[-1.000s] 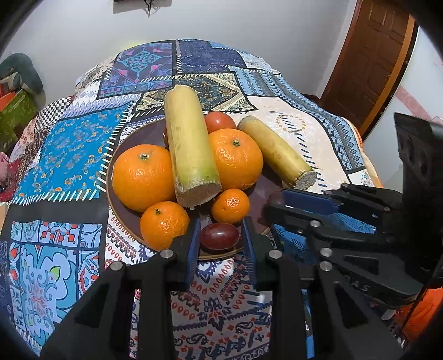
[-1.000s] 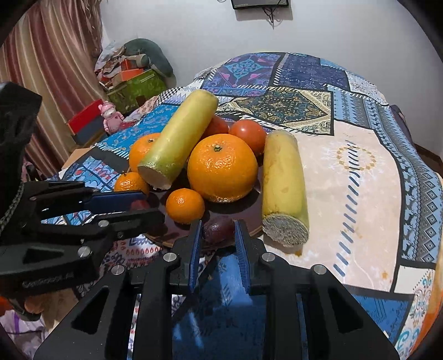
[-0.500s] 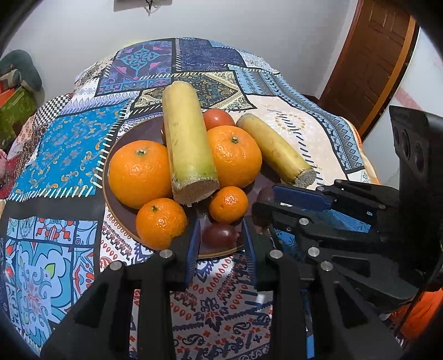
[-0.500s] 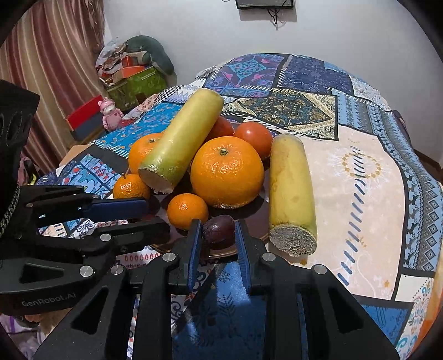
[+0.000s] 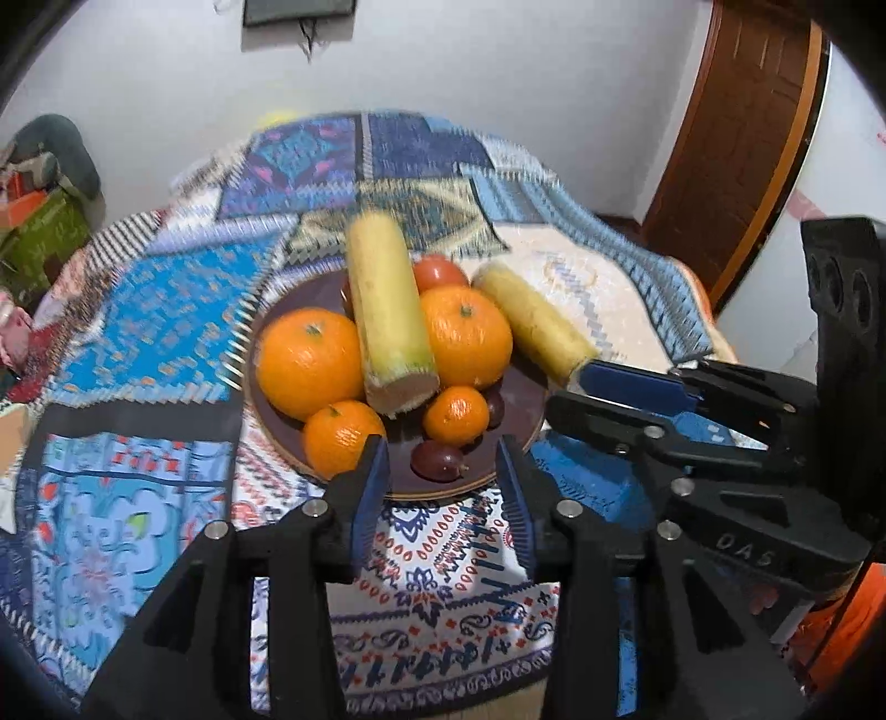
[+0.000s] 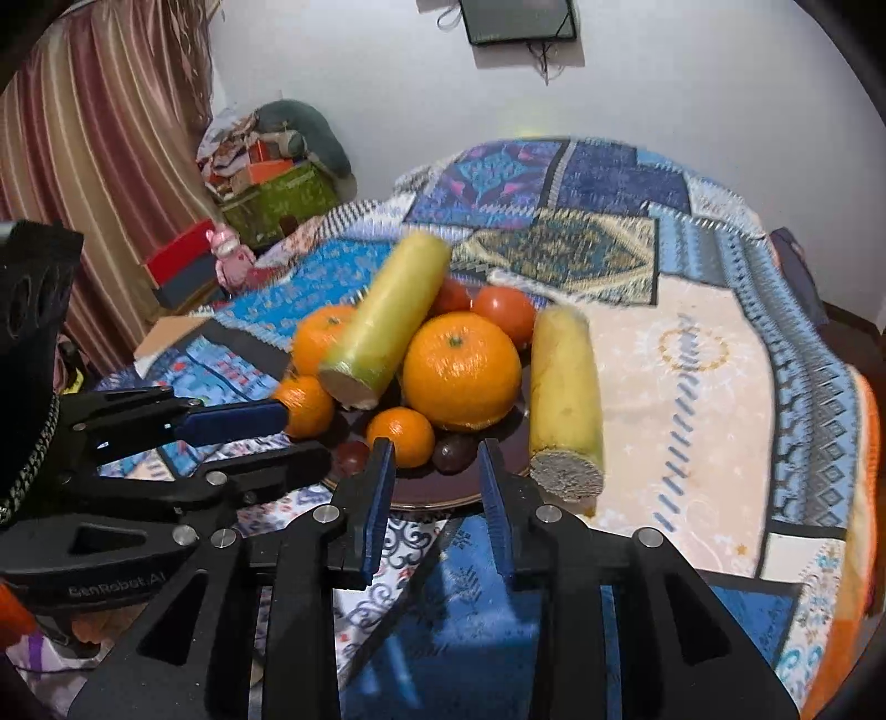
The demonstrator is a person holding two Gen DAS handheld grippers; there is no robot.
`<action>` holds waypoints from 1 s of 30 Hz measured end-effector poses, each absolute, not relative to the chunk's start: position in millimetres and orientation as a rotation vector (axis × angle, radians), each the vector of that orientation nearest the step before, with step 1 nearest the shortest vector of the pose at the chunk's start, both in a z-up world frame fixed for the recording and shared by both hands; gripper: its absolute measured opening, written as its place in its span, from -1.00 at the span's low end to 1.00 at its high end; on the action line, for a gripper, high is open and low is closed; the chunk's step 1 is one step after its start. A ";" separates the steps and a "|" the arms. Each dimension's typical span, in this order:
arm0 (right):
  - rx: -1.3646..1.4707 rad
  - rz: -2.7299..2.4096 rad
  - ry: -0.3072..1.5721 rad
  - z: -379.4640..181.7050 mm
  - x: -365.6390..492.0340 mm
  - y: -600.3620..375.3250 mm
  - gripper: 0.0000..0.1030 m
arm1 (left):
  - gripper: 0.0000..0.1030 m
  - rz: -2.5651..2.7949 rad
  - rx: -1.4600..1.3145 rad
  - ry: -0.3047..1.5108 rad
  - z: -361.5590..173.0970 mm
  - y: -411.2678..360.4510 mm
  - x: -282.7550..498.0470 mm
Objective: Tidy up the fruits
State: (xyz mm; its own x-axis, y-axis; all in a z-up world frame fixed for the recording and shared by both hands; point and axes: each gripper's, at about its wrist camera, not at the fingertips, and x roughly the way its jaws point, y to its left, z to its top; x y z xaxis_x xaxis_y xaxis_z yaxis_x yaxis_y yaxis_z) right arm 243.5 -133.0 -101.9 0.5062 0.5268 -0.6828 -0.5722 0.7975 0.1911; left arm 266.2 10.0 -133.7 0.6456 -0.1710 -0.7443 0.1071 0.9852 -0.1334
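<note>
A dark brown plate [image 5: 520,399] [image 6: 437,493] holds large oranges [image 5: 310,368] [image 6: 462,376], small mandarins [image 5: 343,437] [image 6: 401,435], tomatoes [image 5: 440,271] [image 6: 504,313], two yellow-green cane pieces [image 5: 387,310] [image 6: 562,387] and two dark plums. One plum [image 5: 437,459] lies at the plate's near rim, just beyond my open, empty left gripper [image 5: 443,479]. The other plum [image 6: 454,454] lies just beyond my open, empty right gripper [image 6: 437,482]. Each gripper shows from the side in the other's view.
The table carries a patchwork cloth [image 5: 138,310] [image 6: 692,360]. A wooden door [image 5: 736,127] stands at the right. Boxes and toys [image 6: 266,183] are piled by a curtain [image 6: 83,138] at the left. A screen [image 6: 520,19] hangs on the wall.
Both grippers opened, released their plums onto the plate's near rim, and drew back and up from the plate.
</note>
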 end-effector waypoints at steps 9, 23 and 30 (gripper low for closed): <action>0.030 0.650 0.619 -22.0 179.9 -155.5 -0.44 | -0.18 -0.095 -0.056 0.611 -51.4 18.3 193.4; 0.044 0.587 0.336 53.9 59.2 -157.6 0.08 | 0.36 -0.058 -0.038 0.282 36.5 16.4 63.1; 0.040 0.532 0.284 59.5 45.9 -159.9 0.56 | 0.81 -0.046 -0.045 0.223 45.5 20.7 41.5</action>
